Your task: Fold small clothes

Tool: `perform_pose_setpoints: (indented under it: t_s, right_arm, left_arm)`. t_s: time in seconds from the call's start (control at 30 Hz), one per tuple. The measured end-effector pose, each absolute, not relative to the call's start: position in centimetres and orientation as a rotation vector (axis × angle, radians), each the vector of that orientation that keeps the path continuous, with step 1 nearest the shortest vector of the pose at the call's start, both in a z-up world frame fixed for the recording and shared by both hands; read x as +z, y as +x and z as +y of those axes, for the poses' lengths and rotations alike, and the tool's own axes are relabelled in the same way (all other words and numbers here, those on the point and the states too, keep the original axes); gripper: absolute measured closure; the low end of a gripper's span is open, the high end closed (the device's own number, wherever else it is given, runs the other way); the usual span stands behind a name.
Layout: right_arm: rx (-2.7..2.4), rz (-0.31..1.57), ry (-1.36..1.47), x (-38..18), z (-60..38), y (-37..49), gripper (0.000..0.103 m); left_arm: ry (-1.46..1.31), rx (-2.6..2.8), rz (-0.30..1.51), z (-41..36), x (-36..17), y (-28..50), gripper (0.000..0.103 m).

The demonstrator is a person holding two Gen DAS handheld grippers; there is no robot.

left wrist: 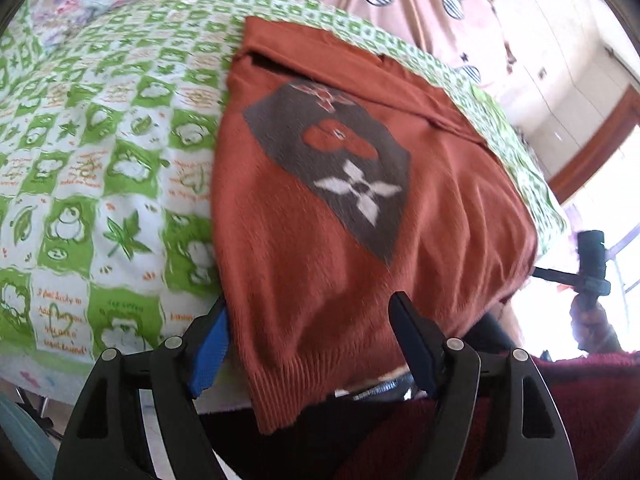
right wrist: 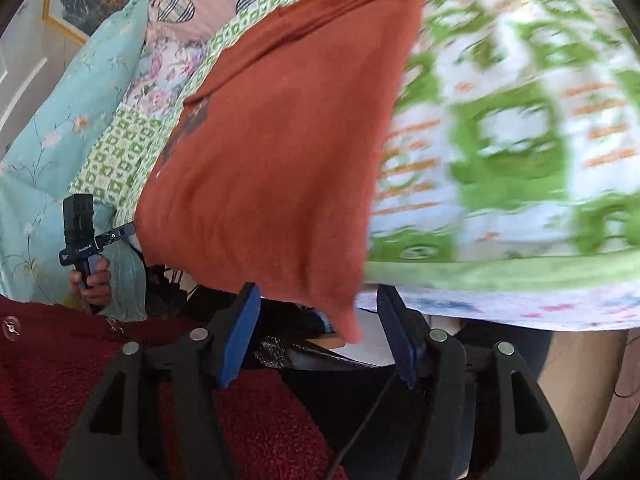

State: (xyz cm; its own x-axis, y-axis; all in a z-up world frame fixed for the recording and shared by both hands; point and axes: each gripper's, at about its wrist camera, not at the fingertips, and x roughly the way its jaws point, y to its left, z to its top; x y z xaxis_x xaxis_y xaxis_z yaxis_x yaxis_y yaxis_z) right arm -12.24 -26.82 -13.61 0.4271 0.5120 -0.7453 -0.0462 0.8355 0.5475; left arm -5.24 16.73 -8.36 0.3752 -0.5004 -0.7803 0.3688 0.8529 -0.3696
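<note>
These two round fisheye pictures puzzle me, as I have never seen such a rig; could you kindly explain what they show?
There is no robot here: a person holds a two-finger claw in each hand, each carrying a forward-looking camera. One picture looks along the left claw, the other along the right claw. Both claws are open and hold nothing. Between them lies a rust-orange sweater with a grey flower patch, spread on a green-and-white checked blanket, its hem hanging over the near edge. In the right view you can also see the person's left hand gripping the other claw's handle.
</note>
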Motion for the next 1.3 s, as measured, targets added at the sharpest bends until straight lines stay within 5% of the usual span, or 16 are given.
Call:
perform_pose_setpoints:
  t_s: [0.1, 0.2, 0.27, 0.43, 0.83, 1.3]
  right_arm:
    - [0.388, 1.096, 0.467, -14.6, -25.4, -11.4, 0.045]
    - [0.397, 1.12, 0.426, -14.8, -24.6, -11.4, 0.094]
    - [0.445, 1.113, 0.43, -14.1, -24.5, -11.9, 0.094]
    - [0.552, 1.05, 0.449, -10.7, -24.7, -13.5, 0.095]
    - [0.605, 0.689, 0.695, -4.5, -29.5, -13.4, 0.095]
    - [0.38, 0.557, 0.647, 0.6, -33.9, -3.7, 0.095]
  left_arm:
    - [-0.102, -0.598, 1.099, 16.6, -8.8, -5.9, 0.028]
    - [-0.048, -0.601, 1.148, 16.0, -9.8, -6.2, 0.036]
    - [-0.024, -0.589, 1.14, 15.9, -9.9, -6.4, 0.041]
    - [-0.037, -0.572, 1.146, 16.5, -10.1, -6.3, 0.092]
    - [-0.272, -0.597, 0.964, 20.8, -5.3, -8.2, 0.097]
    - [-0.364, -0.519, 0.687, 18.0, 2.2, 0.4, 0.098]
